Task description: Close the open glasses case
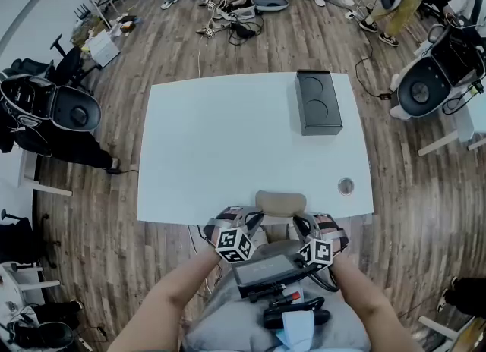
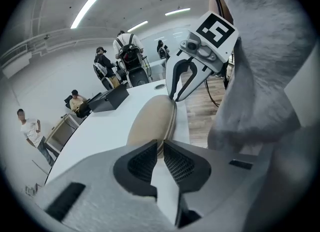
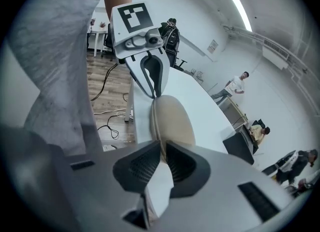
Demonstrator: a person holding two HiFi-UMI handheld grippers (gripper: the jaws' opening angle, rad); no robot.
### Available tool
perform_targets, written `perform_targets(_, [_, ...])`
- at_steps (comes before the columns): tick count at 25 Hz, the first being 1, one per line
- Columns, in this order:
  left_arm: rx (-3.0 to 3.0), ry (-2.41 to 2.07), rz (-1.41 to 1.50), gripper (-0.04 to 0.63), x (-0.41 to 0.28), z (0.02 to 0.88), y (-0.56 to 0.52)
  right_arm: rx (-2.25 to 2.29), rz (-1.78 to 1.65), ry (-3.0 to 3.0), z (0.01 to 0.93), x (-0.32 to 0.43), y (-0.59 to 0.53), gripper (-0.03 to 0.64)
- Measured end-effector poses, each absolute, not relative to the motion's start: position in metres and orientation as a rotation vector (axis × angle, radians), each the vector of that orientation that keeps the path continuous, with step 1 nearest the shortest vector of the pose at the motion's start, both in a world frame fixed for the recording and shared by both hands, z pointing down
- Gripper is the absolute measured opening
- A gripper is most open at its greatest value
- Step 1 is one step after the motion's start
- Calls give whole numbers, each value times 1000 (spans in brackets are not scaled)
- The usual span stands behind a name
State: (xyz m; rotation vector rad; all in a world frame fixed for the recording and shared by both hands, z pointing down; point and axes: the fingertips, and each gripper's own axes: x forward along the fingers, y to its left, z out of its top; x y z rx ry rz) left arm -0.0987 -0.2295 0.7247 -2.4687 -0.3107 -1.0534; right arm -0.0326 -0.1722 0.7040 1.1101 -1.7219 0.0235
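Tan glasses case [image 1: 280, 203] lengthwise along near table [image 1: 228, 138] edge, left gripper [image 2: 161, 148] and right gripper [image 3: 163, 151] each clamped on one end

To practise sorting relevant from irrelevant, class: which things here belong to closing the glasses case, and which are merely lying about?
Belongs to the job:
- glasses case, on the near edge of the table
- left gripper and right gripper, each pinching one end of it

Just lying about:
- black box, on the far side
- cables, beyond the table
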Motion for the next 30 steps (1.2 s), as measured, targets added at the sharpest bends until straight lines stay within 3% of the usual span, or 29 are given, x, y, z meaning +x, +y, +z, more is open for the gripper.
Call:
perform_targets(22, [-2599, -230, -912, 41, -90, 684, -230, 1270, 70, -1814, 668, -33, -181, 46])
perform_targets(30, [-2822, -191, -804, 41, -94, 651, -237, 1363, 250, -1972, 648, -30, -174, 46])
